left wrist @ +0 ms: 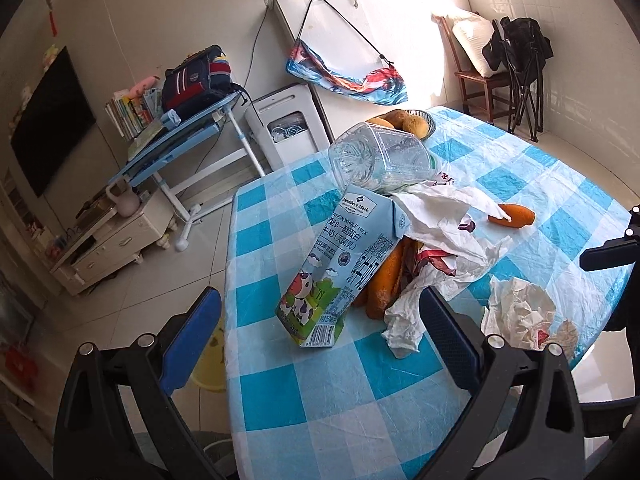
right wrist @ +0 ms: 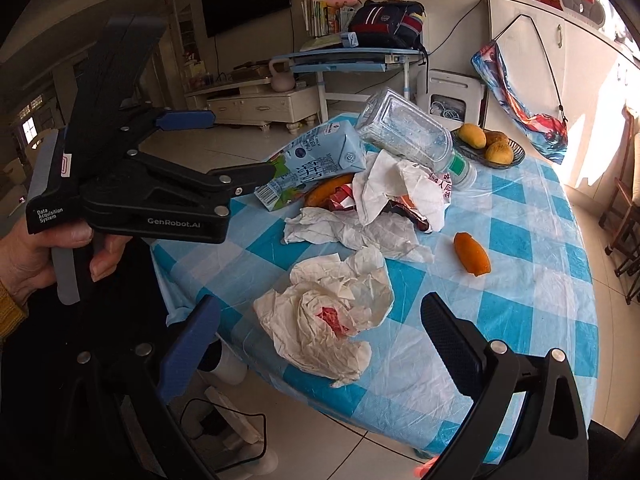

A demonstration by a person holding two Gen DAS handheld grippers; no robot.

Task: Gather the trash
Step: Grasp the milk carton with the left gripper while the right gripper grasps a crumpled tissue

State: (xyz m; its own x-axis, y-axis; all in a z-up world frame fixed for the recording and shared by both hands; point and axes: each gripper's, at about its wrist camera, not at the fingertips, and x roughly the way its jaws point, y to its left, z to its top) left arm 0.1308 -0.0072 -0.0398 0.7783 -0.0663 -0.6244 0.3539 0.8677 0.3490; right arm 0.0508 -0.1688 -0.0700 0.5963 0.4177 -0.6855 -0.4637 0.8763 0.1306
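A pile of trash lies on the blue-and-white checked table (left wrist: 312, 408). A light-blue milk carton (left wrist: 340, 260) leans on it, under a clear plastic bottle (left wrist: 380, 160) lying on its side. White crumpled wrapping (left wrist: 440, 224) covers orange peels beside them. My left gripper (left wrist: 320, 336) is open just in front of the carton, holding nothing. A separate crumpled tissue (right wrist: 328, 320) with a red stain lies near the table edge. My right gripper (right wrist: 320, 344) hangs open just over it. In the right wrist view a hand holds the left gripper (right wrist: 236, 146) close to the carton (right wrist: 320, 160).
A lone orange peel piece (right wrist: 472, 254) lies apart on the cloth. A bowl of fruit (right wrist: 488, 148) stands at the far edge. Something yellow (left wrist: 208, 360) sits on the floor by the table's left side. Cables (right wrist: 224, 432) run under the near edge.
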